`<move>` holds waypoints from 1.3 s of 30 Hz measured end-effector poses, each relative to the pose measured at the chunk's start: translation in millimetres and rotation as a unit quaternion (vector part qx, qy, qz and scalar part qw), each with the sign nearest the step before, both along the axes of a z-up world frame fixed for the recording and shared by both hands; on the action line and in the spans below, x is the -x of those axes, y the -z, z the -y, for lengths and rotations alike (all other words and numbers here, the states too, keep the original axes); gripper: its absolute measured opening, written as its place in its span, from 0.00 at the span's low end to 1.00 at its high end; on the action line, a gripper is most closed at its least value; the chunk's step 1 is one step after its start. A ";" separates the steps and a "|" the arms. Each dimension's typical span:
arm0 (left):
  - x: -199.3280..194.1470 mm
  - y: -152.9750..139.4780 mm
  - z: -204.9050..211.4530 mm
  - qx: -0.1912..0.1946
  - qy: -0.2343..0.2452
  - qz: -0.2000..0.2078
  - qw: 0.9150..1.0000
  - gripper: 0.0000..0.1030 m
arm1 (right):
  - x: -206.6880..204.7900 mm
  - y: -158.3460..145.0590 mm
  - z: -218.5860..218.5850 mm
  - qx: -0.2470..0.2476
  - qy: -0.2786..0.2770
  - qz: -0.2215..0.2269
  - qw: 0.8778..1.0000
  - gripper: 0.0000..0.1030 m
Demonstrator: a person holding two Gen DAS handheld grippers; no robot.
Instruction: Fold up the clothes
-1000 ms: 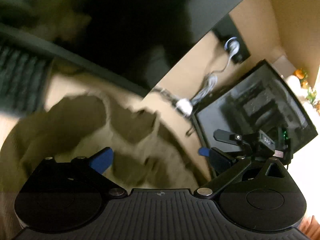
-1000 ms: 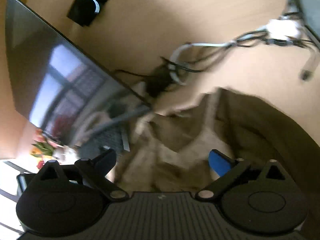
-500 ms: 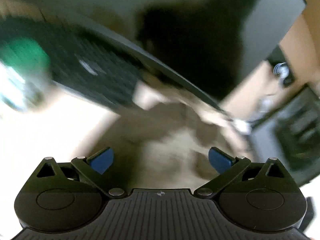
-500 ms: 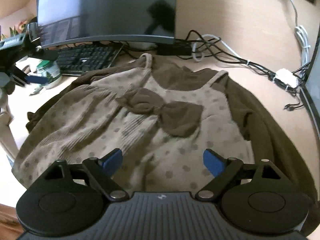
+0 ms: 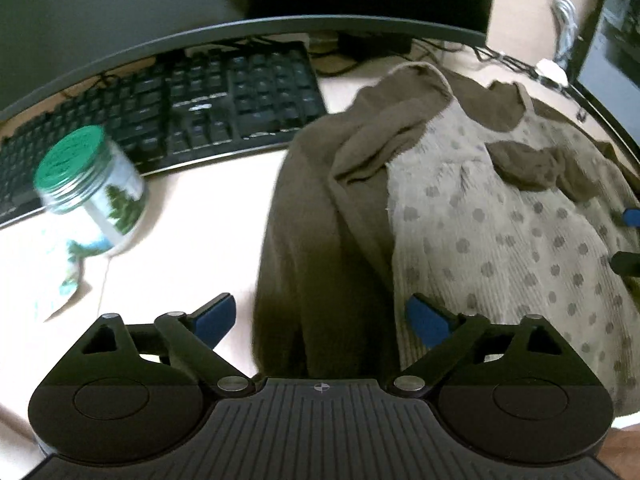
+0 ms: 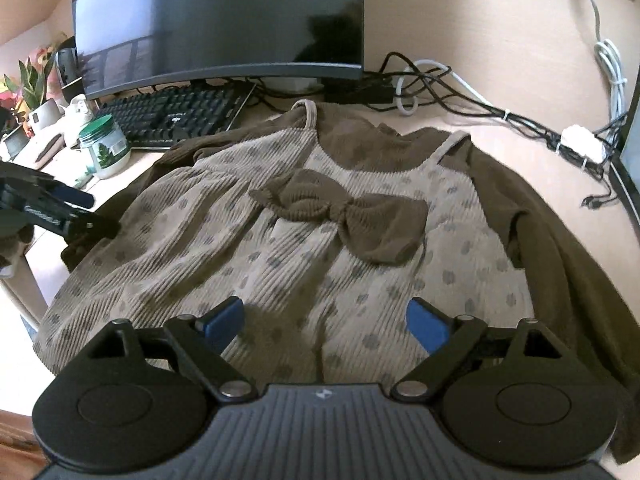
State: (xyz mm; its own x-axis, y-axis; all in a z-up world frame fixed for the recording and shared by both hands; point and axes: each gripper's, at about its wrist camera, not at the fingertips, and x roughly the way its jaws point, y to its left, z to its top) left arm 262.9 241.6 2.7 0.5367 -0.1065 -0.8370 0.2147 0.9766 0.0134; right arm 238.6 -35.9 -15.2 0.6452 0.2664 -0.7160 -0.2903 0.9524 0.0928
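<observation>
A beige dotted dress [image 6: 304,248] with a brown bow [image 6: 344,216] and brown sleeves lies spread flat on the desk, neck toward the monitor. My right gripper [image 6: 324,324] is open and empty, hovering over the dress's lower hem. My left gripper [image 5: 320,316] is open and empty above the brown left sleeve [image 5: 312,216] at the dress's left side. The left gripper also shows at the left edge of the right wrist view [image 6: 52,208]. The dress also shows in the left wrist view [image 5: 500,232].
A black keyboard [image 6: 172,112] and a dark monitor [image 6: 216,20] stand behind the dress. A green-lidded jar [image 5: 88,184] stands left of the sleeve; it also shows in the right wrist view [image 6: 104,146]. Cables [image 6: 460,100] run along the back right. A second screen edge [image 6: 630,152] is at the right.
Both cameras swung from blurred views of screens and cables down to level views of the dress. Both grippers stayed open and empty.
</observation>
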 end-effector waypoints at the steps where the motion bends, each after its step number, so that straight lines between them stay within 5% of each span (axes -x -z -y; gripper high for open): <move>1: -0.2 1.4 2.7 -0.003 0.004 -0.002 1.000 0.89 | 0.8 2.7 1.0 -0.002 0.003 -0.005 1.000 0.87; 5: -2.9 6.4 10.4 -0.001 0.007 -0.004 1.000 0.64 | 2.3 9.7 5.7 -0.010 0.016 -0.016 1.000 0.87; 7: -3.0 4.6 12.7 0.001 0.009 0.000 1.000 0.29 | 2.8 9.4 7.1 -0.014 0.018 -0.014 1.000 0.87; 9: -3.9 -5.8 12.9 -0.016 0.011 0.020 1.000 0.05 | 3.2 9.0 8.5 -0.017 0.019 -0.013 1.000 0.87; 13: -15.5 -51.4 -1.8 -0.098 -0.005 0.116 0.988 0.04 | 1.3 3.3 8.7 -0.014 0.011 -0.003 1.000 0.87; 17: -42.2 -108.2 -30.7 -0.170 -0.046 0.224 0.958 0.05 | -3.4 1.3 5.4 -0.005 0.004 0.001 1.000 0.87; 19: -53.3 -118.4 -36.9 -0.184 -0.058 0.242 0.951 0.06 | -6.5 3.6 2.1 0.000 -0.002 -0.002 1.000 0.87; 20: -57.1 -118.7 -39.4 -0.187 -0.065 0.242 0.950 0.10 | -7.1 5.2 0.6 0.003 -0.004 -0.004 1.000 0.87; 22: -61.0 -113.6 -45.5 -0.184 -0.080 0.232 0.952 0.33 | -7.2 6.6 -0.8 0.010 -0.007 -0.006 1.000 0.87; 24: -56.1 -106.3 -54.7 -0.165 -0.095 0.209 0.959 0.53 | -5.2 -0.7 4.9 0.015 -0.005 0.008 1.000 0.87; 27: -38.8 -102.2 -64.7 -0.122 -0.101 0.179 0.971 0.68 | -9.7 -16.7 30.4 0.026 0.034 0.038 0.998 0.87; 31: -15.7 -105.4 -63.7 0.013 -0.101 0.146 0.984 0.81 | -46.6 -28.3 66.3 0.034 0.096 0.043 0.994 0.59; 36: -22.4 -81.7 -18.7 0.224 -0.068 0.084 0.969 0.88 | -108.7 -12.8 86.6 0.000 0.137 0.014 0.990 0.49; 39: -33.4 -43.3 31.3 0.283 -0.043 0.030 0.958 0.89 | -125.5 -1.6 97.9 -0.045 0.146 -0.015 0.988 0.49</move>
